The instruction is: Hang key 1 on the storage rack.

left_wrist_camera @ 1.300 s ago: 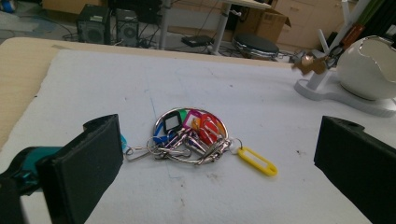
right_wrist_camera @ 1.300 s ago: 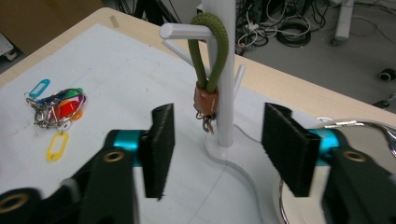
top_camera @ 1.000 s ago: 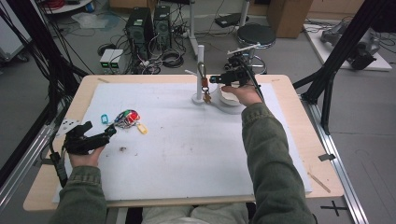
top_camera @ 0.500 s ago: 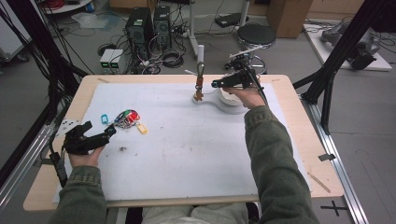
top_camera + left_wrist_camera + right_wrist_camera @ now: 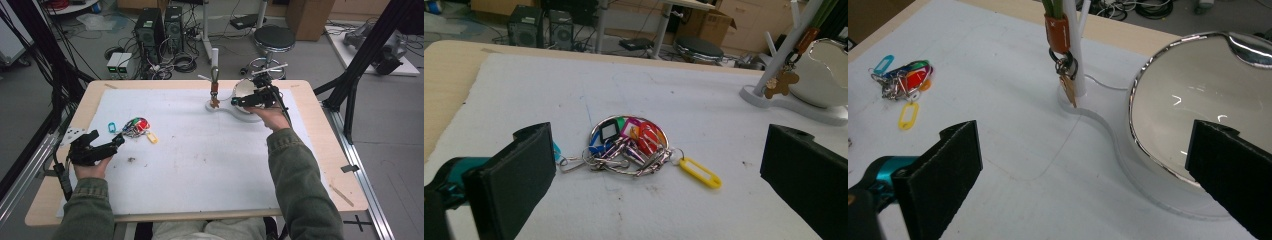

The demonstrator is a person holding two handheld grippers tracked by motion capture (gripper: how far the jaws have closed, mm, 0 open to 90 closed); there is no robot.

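Hanging keyring: a brown leather fob [image 5: 1057, 33] with a small metal clip and a tan bear-shaped charm [image 5: 781, 85] hangs on a peg of the white stand [image 5: 214, 80], the charm close to the stand's pole
Stand base: a flat white base [image 5: 1098, 125] on the white mat [image 5: 200, 165], joined to the round mirror [image 5: 1193, 105] with a chrome rim that sits just beside the pole
Right gripper: the right gripper [image 5: 239, 101] hovers over the mirror and base, near the hanging fob but not touching it; its jaws have just been opening and now stand wide apart with nothing between them
Left gripper: the left gripper [image 5: 116, 142] rests low at the mat's left edge, jaws wide apart, gripping nothing
Key bunch: a heap of coloured key tags on metal rings [image 5: 629, 145] lies on the mat just ahead of the left gripper, between its jaws in the left gripper view, untouched
Yellow tag: a yellow tag [image 5: 700, 173] trails from the bunch on its ring, flat on the mat
Table: a pale wooden table [image 5: 320, 115] carries the mat
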